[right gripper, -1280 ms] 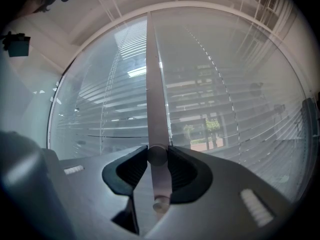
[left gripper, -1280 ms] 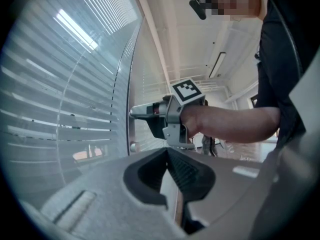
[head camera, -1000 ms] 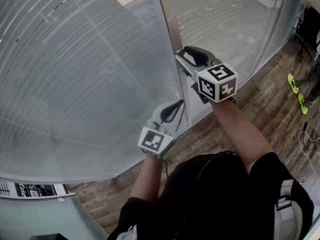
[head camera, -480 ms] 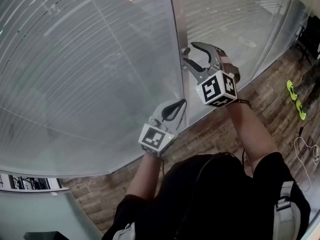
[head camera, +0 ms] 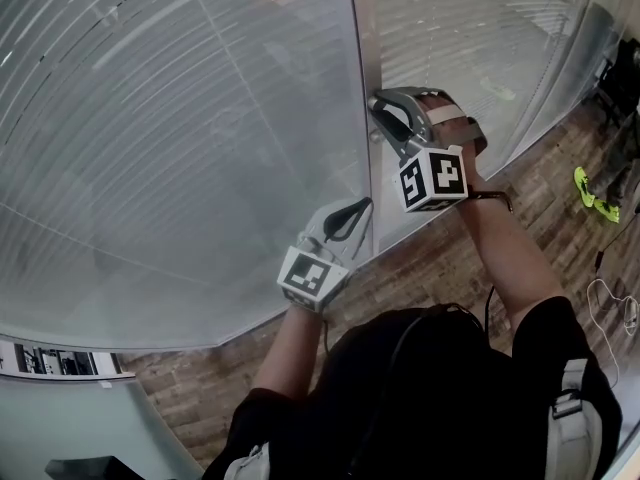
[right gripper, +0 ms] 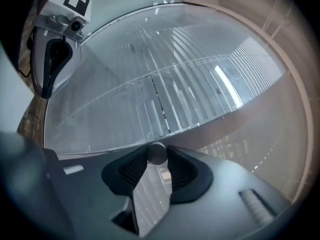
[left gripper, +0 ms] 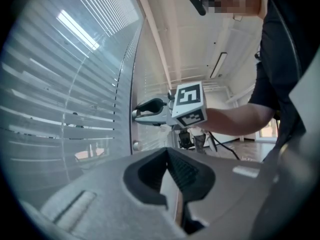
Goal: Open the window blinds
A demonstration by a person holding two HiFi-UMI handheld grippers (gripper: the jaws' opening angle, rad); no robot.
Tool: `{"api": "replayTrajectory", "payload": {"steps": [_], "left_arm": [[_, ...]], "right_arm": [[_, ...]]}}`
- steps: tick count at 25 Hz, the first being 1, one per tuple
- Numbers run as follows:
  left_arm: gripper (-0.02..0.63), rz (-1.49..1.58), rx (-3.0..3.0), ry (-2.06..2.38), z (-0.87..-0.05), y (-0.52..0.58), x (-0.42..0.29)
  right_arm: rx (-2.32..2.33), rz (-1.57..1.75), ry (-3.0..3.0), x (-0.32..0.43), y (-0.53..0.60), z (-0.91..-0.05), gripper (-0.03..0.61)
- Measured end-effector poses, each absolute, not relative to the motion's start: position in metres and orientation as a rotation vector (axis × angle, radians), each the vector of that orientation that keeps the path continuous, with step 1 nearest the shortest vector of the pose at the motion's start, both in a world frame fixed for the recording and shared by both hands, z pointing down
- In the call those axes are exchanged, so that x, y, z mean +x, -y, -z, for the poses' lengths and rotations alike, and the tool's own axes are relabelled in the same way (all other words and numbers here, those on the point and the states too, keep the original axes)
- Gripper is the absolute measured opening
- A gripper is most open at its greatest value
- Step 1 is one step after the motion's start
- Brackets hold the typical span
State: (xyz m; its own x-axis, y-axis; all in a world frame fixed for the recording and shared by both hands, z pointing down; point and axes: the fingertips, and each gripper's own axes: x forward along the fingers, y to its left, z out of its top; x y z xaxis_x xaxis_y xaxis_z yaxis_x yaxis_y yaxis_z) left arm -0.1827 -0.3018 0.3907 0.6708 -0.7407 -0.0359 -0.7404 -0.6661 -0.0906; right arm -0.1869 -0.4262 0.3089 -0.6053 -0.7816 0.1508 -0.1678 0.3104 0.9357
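**While the left gripper hangs shut, the right gripper nips the knob**

Though daylight streaks through in a few places, the blinds are pale grey horizontal slats lying nearly flat behind the glass, so little shows beyond them. The head view shows two runs of them, one on each side of a metal post that rises toward 12 o'clock. The wide run fills the view from 9 to 12 o'clock. The narrower one runs off toward 2 o'clock.

The knob is small, round and silver, and it stands out from the post. In the right gripper view it sits at 12 o'clock of the jaws, at the very tips of the two ribbed pads and touching both. Those jaws have just been closing and now pinch it. In the left gripper view a lower knob shows on the same post, at 6 o'clock from the held one and clear of both grippers. That makes two knobs in all.

In the head view the left gripper lies at 7 o'clock from the right one, its tips near the post. Whether they touch it cannot be told. Its jaws are pressed together at the tips, with nothing between the pads. There are two grippers, and each carries one marker cube.
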Motion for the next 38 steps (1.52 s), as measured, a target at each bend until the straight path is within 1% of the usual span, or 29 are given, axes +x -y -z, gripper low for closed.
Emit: {"api": "replayTrajectory", "payload": {"steps": [9,22,28,32,38], "left_arm": [[0.003,0.004,-2.819,-1.226,-0.388,0.3,-0.179],[0.005,0.015,-2.785,-1.242,-0.391,0.301,-0.184],[0.003,0.018,-2.808,-1.245,-0.39,0.3,-0.182],[0.003,0.032,-2.827,-1.25,-0.389,0.297,-0.18],[0.003,0.041,-2.823,-1.252,-0.392,0.294,-0.183]], "right_arm": [[0.888,1.214,2.077,-0.185,0.427,-0.308,0.129],[1.011,0.871,2.382,-0.183,0.428,-0.299,0.129],[1.109,0.676,2.533,-0.182,0.433,-0.299,0.129],[1.172,0.491,2.667,-0.18,0.435,-0.301,0.129],[1.195,0.323,2.754,-0.178,0.436,-0.304,0.129]]}}
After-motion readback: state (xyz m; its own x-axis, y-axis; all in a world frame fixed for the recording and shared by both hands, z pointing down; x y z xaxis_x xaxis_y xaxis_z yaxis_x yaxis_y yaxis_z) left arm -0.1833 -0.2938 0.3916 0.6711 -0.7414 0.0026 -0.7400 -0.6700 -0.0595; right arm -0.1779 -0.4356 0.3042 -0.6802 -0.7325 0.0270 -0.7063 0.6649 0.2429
